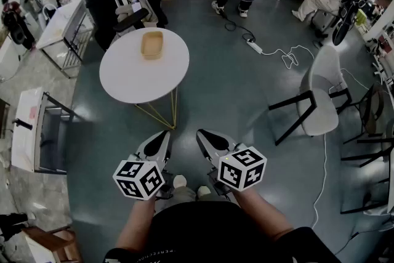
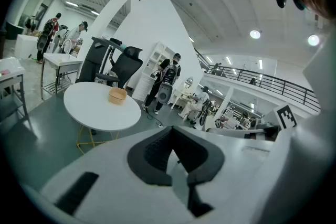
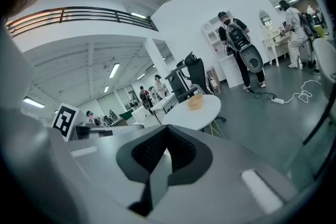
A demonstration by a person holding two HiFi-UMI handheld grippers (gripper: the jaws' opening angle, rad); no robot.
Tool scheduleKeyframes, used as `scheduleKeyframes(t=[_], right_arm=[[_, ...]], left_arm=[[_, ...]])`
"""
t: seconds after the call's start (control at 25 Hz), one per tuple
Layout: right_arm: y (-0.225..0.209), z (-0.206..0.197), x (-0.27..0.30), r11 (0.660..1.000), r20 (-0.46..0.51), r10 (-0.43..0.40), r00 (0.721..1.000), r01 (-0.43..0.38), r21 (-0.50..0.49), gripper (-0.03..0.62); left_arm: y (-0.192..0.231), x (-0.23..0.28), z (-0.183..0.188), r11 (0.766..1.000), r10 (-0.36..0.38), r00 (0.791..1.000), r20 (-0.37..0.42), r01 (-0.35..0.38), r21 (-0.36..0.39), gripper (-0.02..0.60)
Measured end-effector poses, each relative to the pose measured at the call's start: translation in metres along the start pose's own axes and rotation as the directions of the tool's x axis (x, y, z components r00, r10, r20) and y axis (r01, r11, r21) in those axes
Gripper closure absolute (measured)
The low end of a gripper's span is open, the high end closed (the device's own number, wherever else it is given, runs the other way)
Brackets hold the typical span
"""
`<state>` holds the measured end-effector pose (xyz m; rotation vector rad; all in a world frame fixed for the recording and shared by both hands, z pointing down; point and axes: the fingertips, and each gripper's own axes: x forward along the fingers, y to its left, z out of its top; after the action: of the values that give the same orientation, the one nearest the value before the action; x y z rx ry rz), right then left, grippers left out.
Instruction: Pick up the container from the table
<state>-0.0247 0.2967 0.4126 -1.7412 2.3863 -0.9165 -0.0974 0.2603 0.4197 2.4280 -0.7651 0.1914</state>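
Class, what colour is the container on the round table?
The container is light tan, seen best in the head view.

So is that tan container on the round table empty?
Looks empty: the container sits upright on the table, showing only its bare tan inside.

The person wears a black short-sleeved top [image 1: 209, 231] with a line of small pale print near its edge, too fine to read from here, pale trousers [image 1: 184, 195] and white shoes [image 1: 180, 181]. The left tool [image 1: 161, 136] and right tool [image 1: 202, 135] are smooth light grey shells with black ribbed pads [image 2: 157, 150] inside. Each bears a white cube [image 1: 138, 178] printed with black square markers.
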Motion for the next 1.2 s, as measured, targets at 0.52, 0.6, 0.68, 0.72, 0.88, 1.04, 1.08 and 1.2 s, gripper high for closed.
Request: scheduleKeyframes(t=[0.52, 0.6, 0.68, 0.72, 0.88, 1.04, 1.08, 1.2], right_arm=[[0.011, 0.007, 0.041, 0.999, 0.003, 0.026, 1.000, -0.026, 0.027, 0.594], [0.014, 0.008, 0.049, 0.999, 0.003, 0.028, 1.000, -0.028, 0.026, 0.594], [0.019, 0.008, 0.057, 0.999, 0.002, 0.031, 1.000, -0.031, 0.020, 0.594], [0.023, 0.008, 0.061, 0.999, 0.000, 0.033, 0.999, -0.033, 0.017, 0.594], [0.033, 0.002, 0.077, 0.999, -0.015, 0.029, 0.999, -0.029, 0.013, 0.594], [0.040, -0.002, 0.092, 1.000, -0.028, 0.001, 1.000, -0.001, 0.021, 0.594], [0.040, -0.002, 0.095, 1.000, -0.033, -0.006, 0.999, 0.007, 0.023, 0.594], [0.034, 0.001, 0.098, 0.999, -0.040, -0.021, 0.999, 0.022, 0.029, 0.594]], left_arm=[[0.030, 0.001, 0.012, 1.000, -0.011, 1.000, -0.009, 0.011, -0.001, 0.588], [0.034, -0.001, 0.017, 1.000, -0.013, 1.000, -0.006, 0.013, 0.008, 0.588], [0.041, -0.004, 0.021, 1.000, -0.017, 1.000, -0.004, 0.017, 0.015, 0.588], [0.045, -0.005, 0.023, 1.000, -0.019, 1.000, -0.005, 0.019, 0.017, 0.588], [0.061, -0.011, 0.026, 0.999, -0.026, 1.000, -0.016, 0.026, 0.020, 0.588], [0.079, -0.013, 0.027, 0.999, -0.048, 0.998, -0.041, 0.048, 0.011, 0.588], [0.082, -0.013, 0.027, 0.999, -0.052, 0.998, -0.045, 0.052, 0.004, 0.588], [0.085, -0.008, 0.025, 0.998, -0.056, 0.997, -0.056, 0.056, -0.003, 0.588]])
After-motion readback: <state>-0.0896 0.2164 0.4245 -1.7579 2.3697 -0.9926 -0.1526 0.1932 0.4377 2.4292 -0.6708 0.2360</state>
